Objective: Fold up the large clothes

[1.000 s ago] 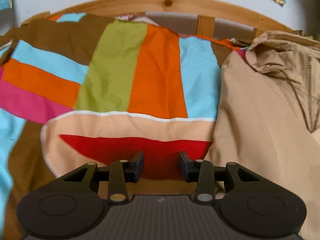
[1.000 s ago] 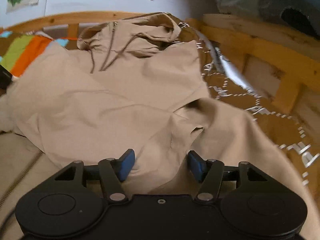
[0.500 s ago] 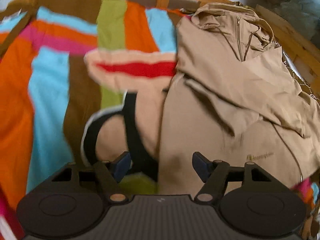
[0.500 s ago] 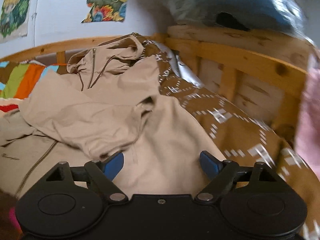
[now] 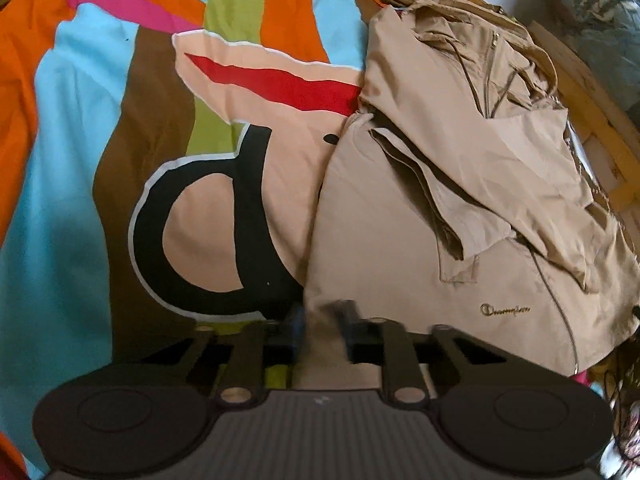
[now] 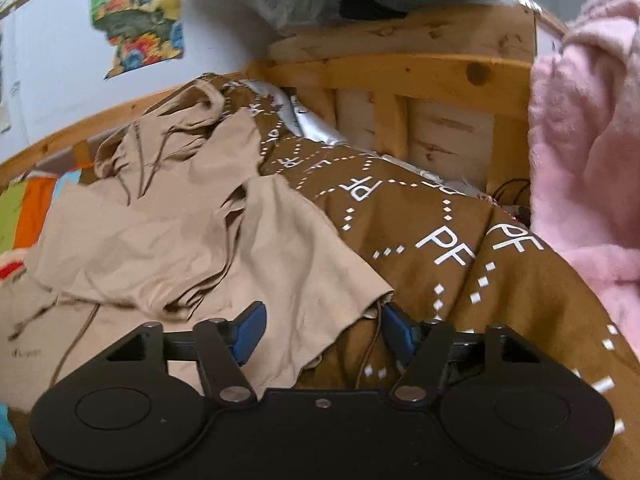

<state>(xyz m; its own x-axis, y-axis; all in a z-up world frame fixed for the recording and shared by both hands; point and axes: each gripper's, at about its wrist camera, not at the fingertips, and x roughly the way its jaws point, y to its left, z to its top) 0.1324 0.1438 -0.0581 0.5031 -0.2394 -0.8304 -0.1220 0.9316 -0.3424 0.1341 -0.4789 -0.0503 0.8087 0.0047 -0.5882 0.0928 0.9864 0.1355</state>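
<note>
Jacket (image 5: 400, 240) on the bed — beige, sleeves folded in, lying beside the striped cover (image 5: 80, 160). Left hand-held gripper (image 5: 320, 320) just snapped together, now pinching the jacket's near hem corner. Right hand-held gripper (image 6: 320, 328) half spread, just narrowing around the jacket's other hem corner, not yet gripping. Likely ready soon for lifting the hem toward the hood.

Matt cloth jacket (image 5: 460, 216); knotty wood bedframe (image 6: 420, 68).

jacket (image 5: 440, 208) on the bedspread (image 5: 80, 160); blanket (image 6: 440, 248) right of it
</note>
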